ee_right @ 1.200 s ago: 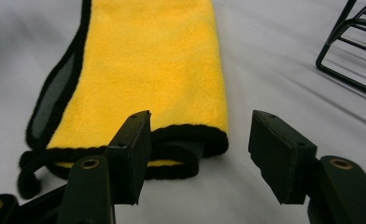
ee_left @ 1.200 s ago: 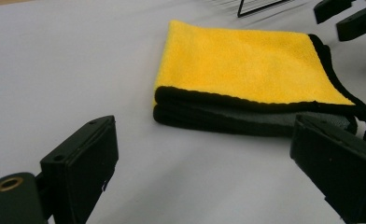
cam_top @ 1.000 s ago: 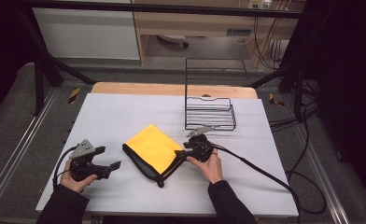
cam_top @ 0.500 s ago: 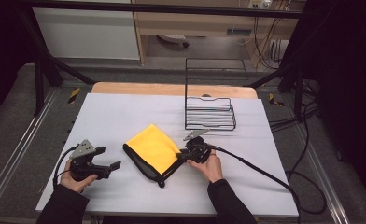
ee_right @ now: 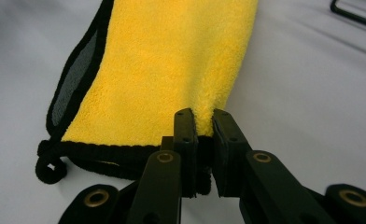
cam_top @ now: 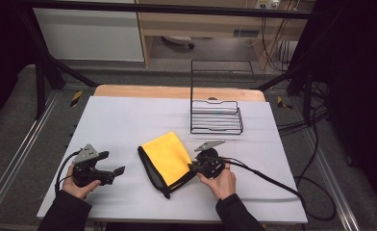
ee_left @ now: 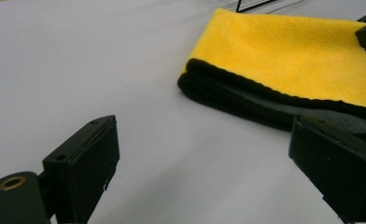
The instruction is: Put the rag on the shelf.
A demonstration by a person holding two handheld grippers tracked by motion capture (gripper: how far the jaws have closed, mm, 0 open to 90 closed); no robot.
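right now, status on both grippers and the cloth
Right gripper just closed, pinching yellow cloth edge. Left gripper open, apart from cloth. Wire rack stands behind, not in the way.

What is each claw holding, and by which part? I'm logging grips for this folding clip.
The right claw pinches the yellow cloth at its near edge, jaws having just closed. The left claw stands open on nothing.

high view: up high, looks forward and down at whole table [cam_top: 129, 115] | gripper views: very low, close up | all share: yellow cloth [cam_top: 167, 156]
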